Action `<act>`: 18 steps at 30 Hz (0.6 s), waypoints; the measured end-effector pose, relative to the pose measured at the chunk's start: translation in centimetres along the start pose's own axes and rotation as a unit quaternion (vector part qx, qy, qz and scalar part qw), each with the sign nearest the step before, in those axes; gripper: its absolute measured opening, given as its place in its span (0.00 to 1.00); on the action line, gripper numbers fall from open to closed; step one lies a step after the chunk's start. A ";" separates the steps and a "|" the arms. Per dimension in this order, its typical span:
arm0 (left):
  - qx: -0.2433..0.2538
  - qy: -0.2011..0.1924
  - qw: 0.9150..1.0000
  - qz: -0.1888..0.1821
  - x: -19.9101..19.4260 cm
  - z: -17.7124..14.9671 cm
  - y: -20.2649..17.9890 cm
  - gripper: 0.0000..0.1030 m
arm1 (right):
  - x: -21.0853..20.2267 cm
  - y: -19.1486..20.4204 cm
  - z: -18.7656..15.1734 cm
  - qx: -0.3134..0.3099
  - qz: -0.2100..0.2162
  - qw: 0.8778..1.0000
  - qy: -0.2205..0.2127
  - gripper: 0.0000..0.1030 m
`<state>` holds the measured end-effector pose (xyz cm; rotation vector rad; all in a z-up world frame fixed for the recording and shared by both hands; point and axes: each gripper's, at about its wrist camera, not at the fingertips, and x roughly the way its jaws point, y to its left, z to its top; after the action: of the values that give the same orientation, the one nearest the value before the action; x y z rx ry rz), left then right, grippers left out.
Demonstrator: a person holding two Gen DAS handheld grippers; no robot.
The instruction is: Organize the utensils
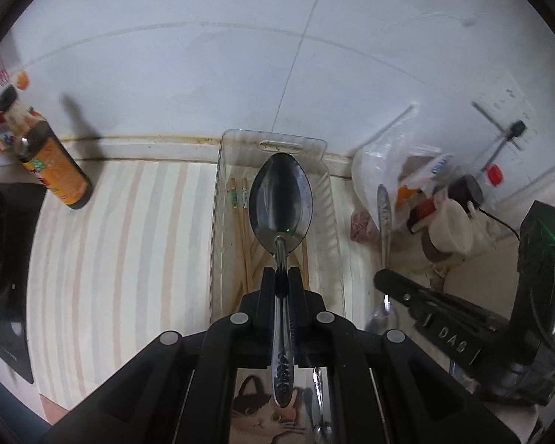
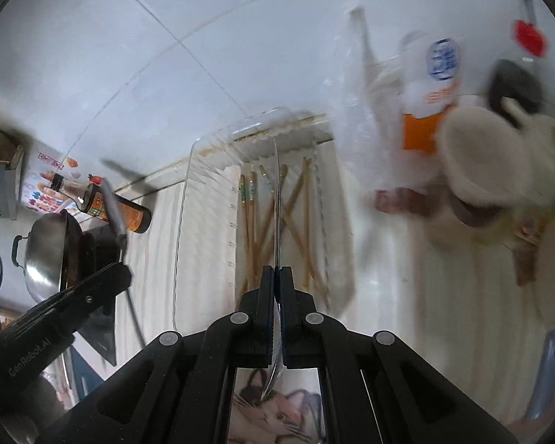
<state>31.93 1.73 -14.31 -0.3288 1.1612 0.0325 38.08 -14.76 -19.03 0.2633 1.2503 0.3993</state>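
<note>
My left gripper (image 1: 282, 273) is shut on the neck of a steel spoon (image 1: 280, 199), bowl pointing away, held above a clear plastic tray (image 1: 316, 148) that holds several wooden chopsticks (image 1: 240, 222). My right gripper (image 2: 276, 273) is shut on a second steel spoon (image 2: 276, 199), seen edge-on, over the same tray (image 2: 188, 170) and chopsticks (image 2: 253, 222). In the left wrist view the right gripper (image 1: 384, 282) sits to the right of the tray with its spoon (image 1: 383, 218) sticking up. In the right wrist view the left gripper (image 2: 120, 270) is at left with its spoon handle (image 2: 113, 211).
A brown sauce bottle (image 1: 53, 162) lies at the back left on the striped mat (image 1: 122, 244). A plastic bag (image 1: 384, 162), jars and bottles (image 1: 449, 229) crowd the back right. A wok (image 2: 44, 255) stands at the left. White tiled wall behind.
</note>
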 end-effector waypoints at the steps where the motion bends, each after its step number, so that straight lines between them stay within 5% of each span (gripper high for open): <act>1: -0.002 0.006 1.000 0.001 0.7 0.6 0.1 0.04 | 0.9 0.2 0.6 -0.005 0.000 1.000 0.009 0.02; 6: -0.019 0.031 0.999 0.007 2.9 1.9 1.0 0.06 | 4.2 0.3 2.2 -0.012 -0.011 0.999 0.046 0.04; 11: -0.031 0.020 0.999 0.036 2.1 1.1 2.2 0.12 | 3.4 -0.9 1.5 -0.003 -0.023 0.999 0.036 0.19; 14: -0.030 -0.007 0.995 0.095 0.7 -0.7 3.2 0.45 | 1.8 -1.7 0.2 -0.004 -0.035 0.999 0.019 0.28; 16: -0.030 -0.028 0.991 0.127 -0.2 -2.3 4.2 0.71 | 0.4 -2.4 -1.6 -0.007 -0.052 0.999 0.011 0.44; 18: -0.025 -0.046 0.986 0.160 -0.8 -4.8 5.1 0.71 | 0.0 -3.0 -3.8 -0.012 -0.070 0.997 0.020 0.48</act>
<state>26.33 5.37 -16.47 -0.1798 1.1133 0.3547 34.93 -17.60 -21.37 0.1473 1.2943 0.3004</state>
